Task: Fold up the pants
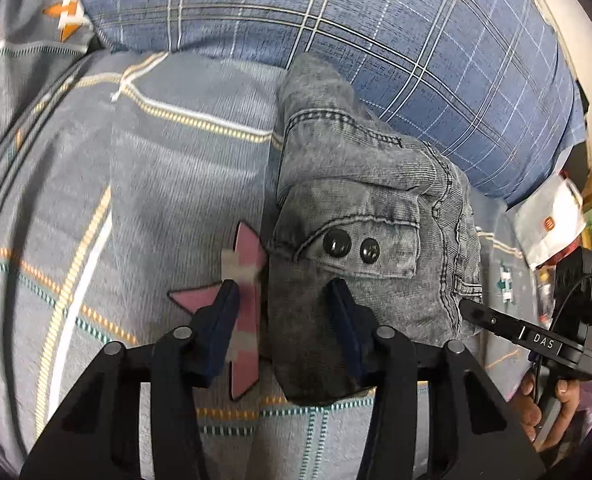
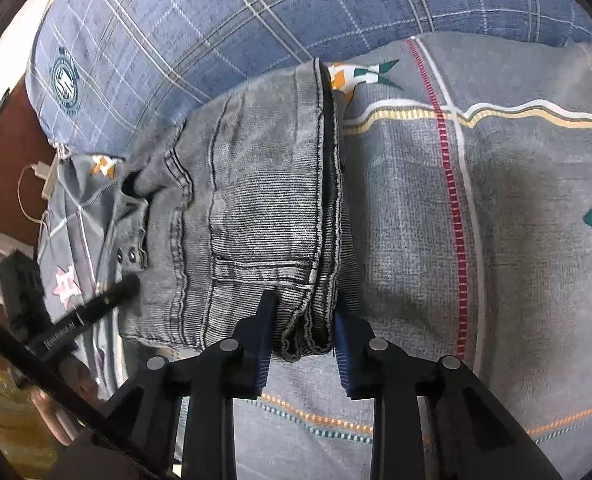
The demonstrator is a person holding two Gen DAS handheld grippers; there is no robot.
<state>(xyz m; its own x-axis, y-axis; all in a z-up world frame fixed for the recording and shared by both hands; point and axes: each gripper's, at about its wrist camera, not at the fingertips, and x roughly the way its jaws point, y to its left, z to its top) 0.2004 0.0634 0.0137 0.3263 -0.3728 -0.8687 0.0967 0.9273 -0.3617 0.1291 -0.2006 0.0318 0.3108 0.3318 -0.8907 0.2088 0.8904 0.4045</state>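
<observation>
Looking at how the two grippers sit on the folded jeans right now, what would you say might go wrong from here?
1. The right gripper pinches only the corner of the thick stacked hem of the jeans; inner layers might slip out and undo the fold.
2. The left gripper is open, with one finger on the denim and the other over the bedsheet; closing could catch the sheet.
3. The bundle lies against the blue plaid pillow, which may snag it.

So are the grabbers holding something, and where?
The right gripper pinches the folded grey denim pants at their stacked near edge. The left gripper is open, holding nothing.
</observation>
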